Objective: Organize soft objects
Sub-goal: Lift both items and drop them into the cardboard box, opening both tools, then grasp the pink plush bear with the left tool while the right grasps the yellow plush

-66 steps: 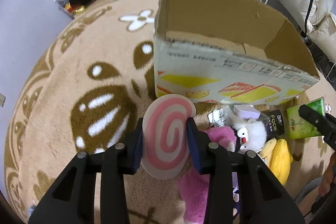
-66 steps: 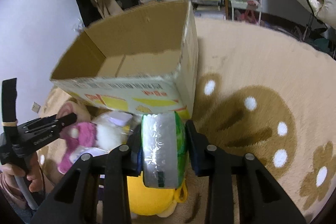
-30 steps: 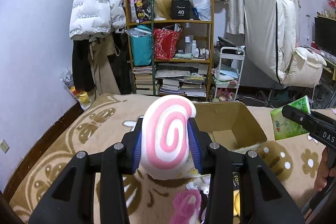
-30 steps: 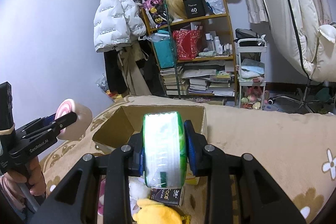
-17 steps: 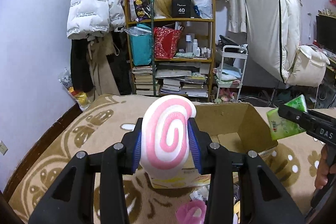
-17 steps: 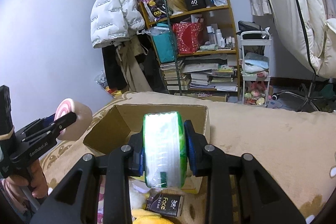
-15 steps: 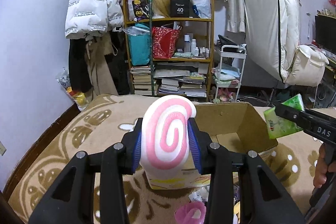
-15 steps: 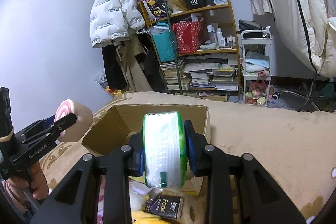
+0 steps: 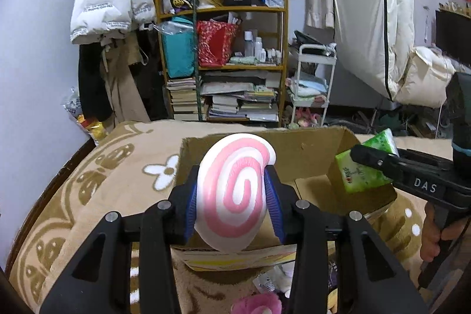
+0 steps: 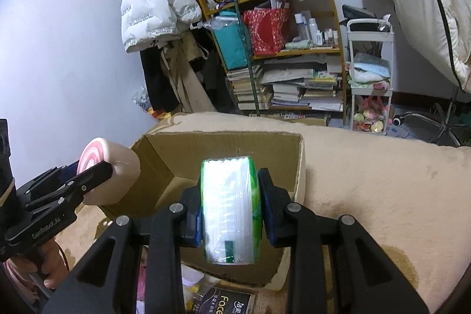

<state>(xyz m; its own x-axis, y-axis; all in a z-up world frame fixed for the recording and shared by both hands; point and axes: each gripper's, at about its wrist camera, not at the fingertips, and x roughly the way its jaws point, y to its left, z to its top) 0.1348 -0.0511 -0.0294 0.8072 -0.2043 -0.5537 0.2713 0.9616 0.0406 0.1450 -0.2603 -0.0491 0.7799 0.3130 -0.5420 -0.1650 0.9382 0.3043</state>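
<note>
A pink plush toy is cut off by the bottom edge.

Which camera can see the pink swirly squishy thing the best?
The left wrist view: the pink swirl toy fills the middle, its whole spiral face showing, pinched in the left gripper. The right wrist view shows it small at the left edge, mostly its plain side, beside the cardboard box.

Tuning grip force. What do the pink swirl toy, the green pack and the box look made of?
Pink swirl toy: looks like squishy foam, smooth matte skin, rounded bulge between the fingers.
Green pack: thin glossy plastic film over stacked white tissues, glare on the wrap.
Box: brown cardboard, matte, torn rough rim, likely corrugated.
</note>
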